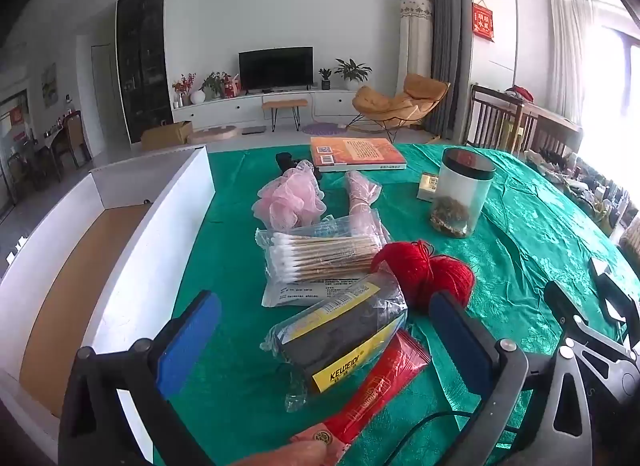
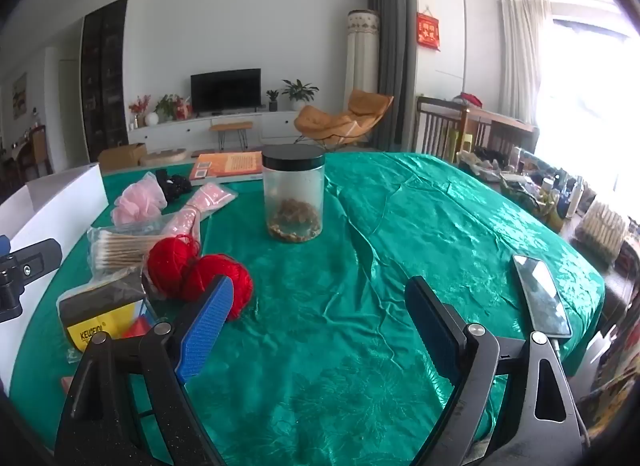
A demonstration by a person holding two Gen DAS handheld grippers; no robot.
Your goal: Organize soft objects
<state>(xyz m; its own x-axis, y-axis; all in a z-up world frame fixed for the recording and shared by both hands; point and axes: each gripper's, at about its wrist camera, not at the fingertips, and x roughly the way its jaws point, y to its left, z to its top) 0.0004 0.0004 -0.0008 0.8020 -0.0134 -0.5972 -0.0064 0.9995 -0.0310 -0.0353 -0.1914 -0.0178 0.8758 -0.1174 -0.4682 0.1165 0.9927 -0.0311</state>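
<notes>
Table: a green cloth (image 2: pixel 360 266) covers the round top; its right half is bare apart from one phone (image 2: pixel 542 298) by the right edge.
Box: one white box (image 1: pixel 132 250), open on top with a brown floor, stands against the table's left side, just beside the soft things.
Book: one orange book (image 1: pixel 356 153) lies flat at the far edge.
Jar: one clear jar (image 2: pixel 293 197) with a black lid, brown bits at the bottom, stands upright mid-table, apart from the pile.
Soft things: all cluster on the left half of the table. One bag of cotton swabs (image 1: pixel 320 254); one dark pack with a yellow label (image 1: pixel 340 338), partly over the swab bag; one long red packet (image 1: pixel 372 394) under it; two balls of red yarn (image 1: pixel 424 274), touching; one pink mesh sponge (image 1: pixel 290 201); one pink wrapped item (image 1: pixel 362 193); one black fabric item (image 2: pixel 174 183) behind the sponge.
Left gripper (image 1: pixel 324 342): jaws spread wide over the dark pack, gripping nothing.
Right gripper (image 2: pixel 320 322): jaws spread wide over bare cloth, empty; its left pad is near the yarn.
</notes>
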